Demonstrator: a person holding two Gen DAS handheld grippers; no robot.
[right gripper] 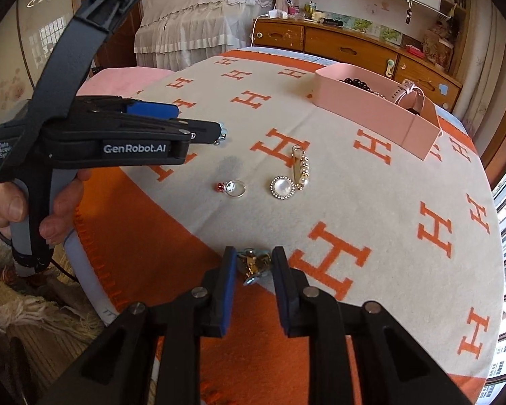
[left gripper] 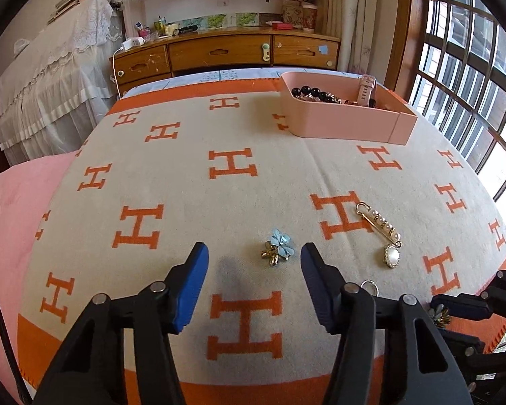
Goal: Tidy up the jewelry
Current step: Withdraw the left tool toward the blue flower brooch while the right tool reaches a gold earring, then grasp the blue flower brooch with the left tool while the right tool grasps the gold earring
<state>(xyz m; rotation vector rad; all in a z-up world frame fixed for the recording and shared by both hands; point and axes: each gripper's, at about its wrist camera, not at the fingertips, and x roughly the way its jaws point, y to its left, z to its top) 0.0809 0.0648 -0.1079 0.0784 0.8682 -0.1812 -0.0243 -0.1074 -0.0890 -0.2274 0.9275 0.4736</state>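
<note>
A small blue flower clip with gold beads (left gripper: 277, 251) lies on the H-patterned blanket (left gripper: 172, 175) between the fingertips of my left gripper (left gripper: 253, 257), which is open and not touching it. My right gripper (right gripper: 255, 260) is shut on a gold flower-shaped piece (right gripper: 253, 265) at the blanket's near orange border. A pearl safety-pin brooch (left gripper: 381, 227) (right gripper: 298, 167) and a ring with a red stone (right gripper: 232, 187) lie between the two grippers. The pink tray (left gripper: 340, 125) (right gripper: 371, 116) at the far side holds black beads and a pink watch.
A person's hand (right gripper: 50, 209) grips the left gripper's handle (right gripper: 141, 135). The bed edge drops off close to the right gripper. A wooden desk (left gripper: 219, 52) stands beyond the bed, a barred window (left gripper: 472, 101) at the right, a pink cover (left gripper: 13, 209) at the left.
</note>
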